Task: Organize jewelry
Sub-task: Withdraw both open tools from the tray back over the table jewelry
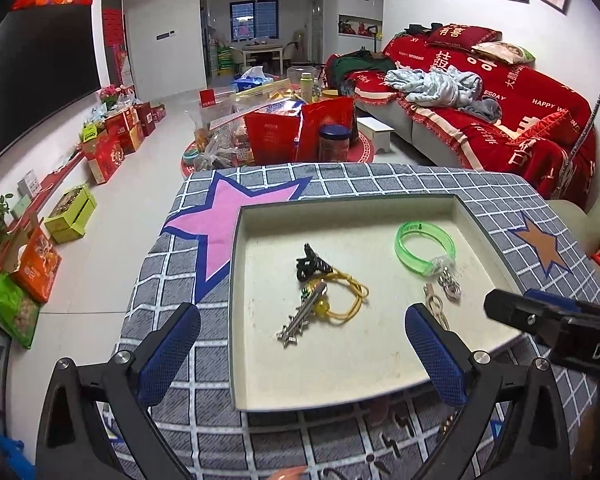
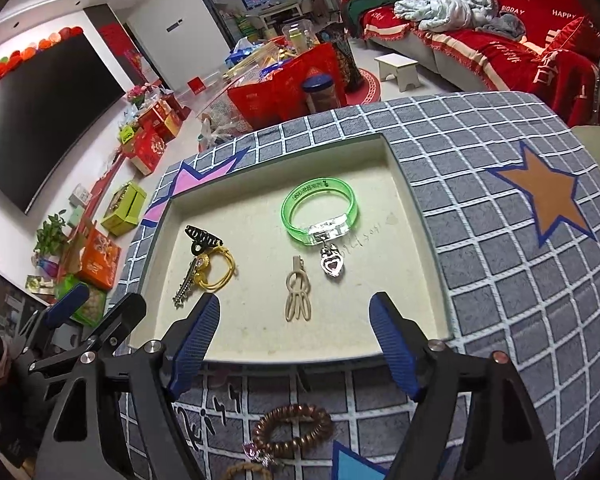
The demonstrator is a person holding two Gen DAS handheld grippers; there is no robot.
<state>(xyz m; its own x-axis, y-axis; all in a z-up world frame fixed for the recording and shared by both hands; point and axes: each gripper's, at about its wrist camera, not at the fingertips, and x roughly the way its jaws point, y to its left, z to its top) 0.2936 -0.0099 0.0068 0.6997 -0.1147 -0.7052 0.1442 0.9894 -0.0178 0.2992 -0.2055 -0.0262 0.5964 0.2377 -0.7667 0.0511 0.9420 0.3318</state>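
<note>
While both claws, left claw [image 1: 300, 344] and right claw [image 2: 294, 338], stand wide and empty, the translucent green plastic bangle [image 2: 320, 210] lies inside the shallow cream tray [image 2: 416, 216].

A grid-patterned cloth [image 2: 480, 264] carries a tray [image 2: 420, 240] and beaded bracelet [image 2: 292, 428].

Tabletop cover: grey checked woven cloth [image 2: 480, 240], matt. Shallow cream tray [image 2: 420, 240]: matt, felt-like floor. Translucent green plastic bangle [image 2: 320, 208]: glossy. Silver metal key charm [image 1: 300, 320]: shiny. Brown wooden bead bracelet [image 2: 292, 428]: smooth sheen.
</note>
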